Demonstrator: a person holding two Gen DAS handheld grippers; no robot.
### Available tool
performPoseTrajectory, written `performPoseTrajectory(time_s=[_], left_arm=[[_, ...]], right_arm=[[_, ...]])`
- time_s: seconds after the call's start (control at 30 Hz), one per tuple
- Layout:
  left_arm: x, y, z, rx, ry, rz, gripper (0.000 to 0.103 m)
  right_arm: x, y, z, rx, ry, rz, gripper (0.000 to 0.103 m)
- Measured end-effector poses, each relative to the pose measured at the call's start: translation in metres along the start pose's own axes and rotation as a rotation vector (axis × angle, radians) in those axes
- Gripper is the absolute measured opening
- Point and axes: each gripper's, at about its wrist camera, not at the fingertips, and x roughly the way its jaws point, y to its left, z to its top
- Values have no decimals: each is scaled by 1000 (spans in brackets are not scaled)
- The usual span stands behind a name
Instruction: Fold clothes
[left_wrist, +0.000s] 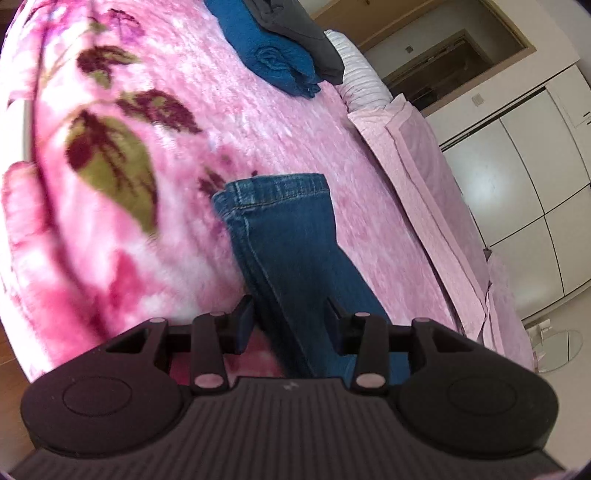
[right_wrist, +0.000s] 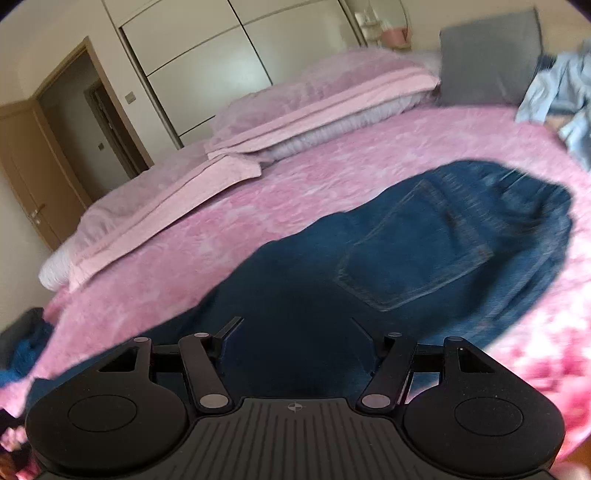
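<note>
Jeans (left_wrist: 291, 236) laid on pink blanket (left_wrist: 280, 122); leg straddled by wide-spread left gripper (left_wrist: 291, 314); seat ahead of wide-spread right gripper (right_wrist: 295, 332).

1. The lower part of the jeans (left_wrist: 295, 251) leg runs under the left gripper (left_wrist: 290, 314) body, so it is unclear whether the spread fingers touch the denim.
2. The floral blanket (left_wrist: 110, 155) smears with motion blur at the left side of the left wrist view.
3. The dark grey garment (left_wrist: 295, 33) and blue folded cloth (left_wrist: 273, 55) are cut off by the top edge.
4. In the right wrist view, the jeans' waistband (right_wrist: 517, 192) is blurred.
5. The light blue clothing (right_wrist: 565, 96) is cut off at the right edge.
6. The right gripper (right_wrist: 295, 332) body hides the denim beneath it.
</note>
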Motion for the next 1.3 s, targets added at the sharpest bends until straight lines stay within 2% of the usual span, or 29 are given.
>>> performPoseTrajectory(time_s=[0.1, 0.17, 0.2, 0.3, 0.37, 0.43, 0.5, 0.6, 0.67, 0.73, 0.77, 0.87, 0.93, 1.0, 1.07, 1.13, 1.23, 1.3], left_arm=[[3, -4, -5, 35, -37, 0, 31], [3, -13, -10, 113, -56, 30, 27], [4, -18, -12, 171, -68, 62, 12], [2, -38, -20, 356, -101, 118, 4], [-3, -63, -26, 498, -142, 115, 3], [-14, -96, -37, 640, -184, 56, 3], [-22, -131, -55, 757, -191, -45, 3], [-33, -183, -108, 961, -191, -201, 3], [-31, -207, -154, 1046, -118, -314, 5], [-10, -220, -207, 1119, 54, -379, 15], [4, -220, -234, 1174, 144, -376, 18], [2, -217, -251, 1212, 213, -383, 18], [1, -214, -262, 1236, 259, -388, 24], [-1, -211, -269, 1245, 307, -399, 26], [-14, -205, -239, 1087, 354, -468, 28], [-21, -195, -208, 988, 327, -443, 26], [-28, -178, -173, 903, 241, -350, 21], [-30, -171, -156, 876, 203, -309, 21]], right_arm=[[21, 5, 2, 8, 32, 11, 64], [32, 8, 1, -6, 48, 6, 64], [34, 7, -1, -13, 52, 1, 64], [39, 6, -5, -35, 64, -13, 64], [41, 4, -8, -47, 70, -23, 64], [37, -3, -8, -40, 58, -28, 64], [32, -11, -6, -28, 45, -34, 64], [25, -21, -1, -7, 21, -40, 64], [18, -27, 3, 12, -5, -36, 64], [13, -31, 8, 30, -24, -23, 64], [12, -32, 10, 39, -31, -15, 64], [12, -34, 14, 52, -15, -14, 64], [14, -34, 17, 62, 0, -10, 64], [14, -32, 16, 95, 19, 34, 64], [15, -30, 15, 129, 38, 77, 64], [16, -27, 14, 172, 62, 134, 64], [30, -12, 8, 306, 178, 331, 64], [48, 0, 1, 369, 276, 370, 64]])
